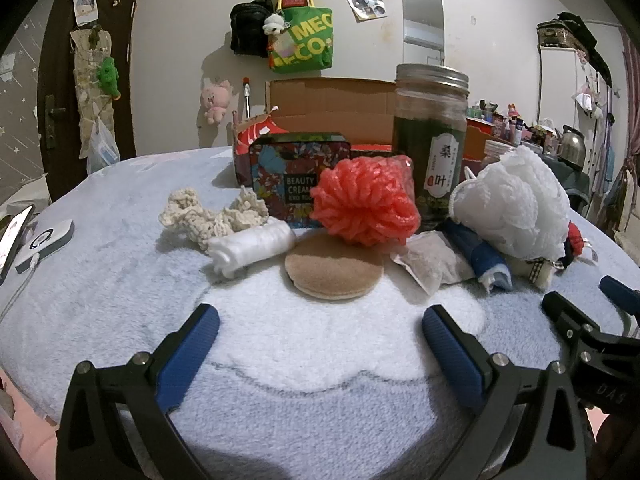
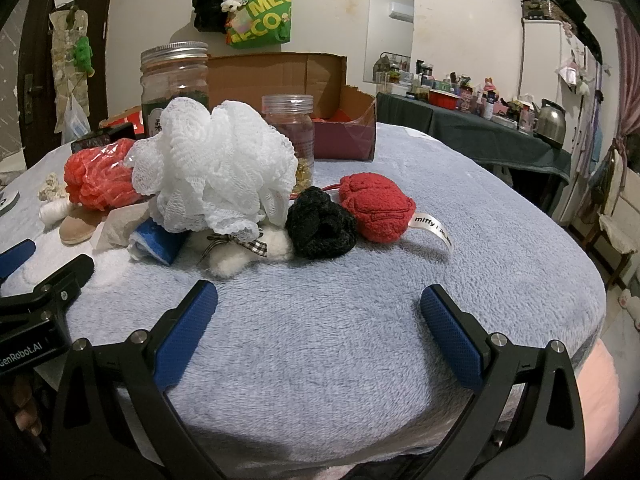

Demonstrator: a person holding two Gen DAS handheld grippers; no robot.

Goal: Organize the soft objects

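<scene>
Soft things lie in a row on a pale blue fleece blanket (image 1: pixel 120 280). In the left wrist view: a cream crochet piece (image 1: pixel 208 214), a rolled white cloth (image 1: pixel 252 246), a tan round puff (image 1: pixel 334 272), a coral mesh pouf (image 1: pixel 366 204) and a white mesh pouf (image 1: pixel 516 204). In the right wrist view the white mesh pouf (image 2: pixel 212 164) tops a white plush (image 2: pixel 248 250) and blue roll (image 2: pixel 158 242), beside a black knit piece (image 2: pixel 320 224) and a red plush (image 2: pixel 378 206). My left gripper (image 1: pixel 320 330) and right gripper (image 2: pixel 318 306) both stand open and empty, short of the row.
Hard items stand behind the row: a floral tin (image 1: pixel 296 178), a green-filled jar (image 1: pixel 430 140), a clear jar (image 2: pixel 290 140) and an open cardboard box (image 2: pixel 320 104). A phone and white device (image 1: pixel 44 242) lie at the left. A cluttered side table (image 2: pixel 480 120) stands beyond at the right.
</scene>
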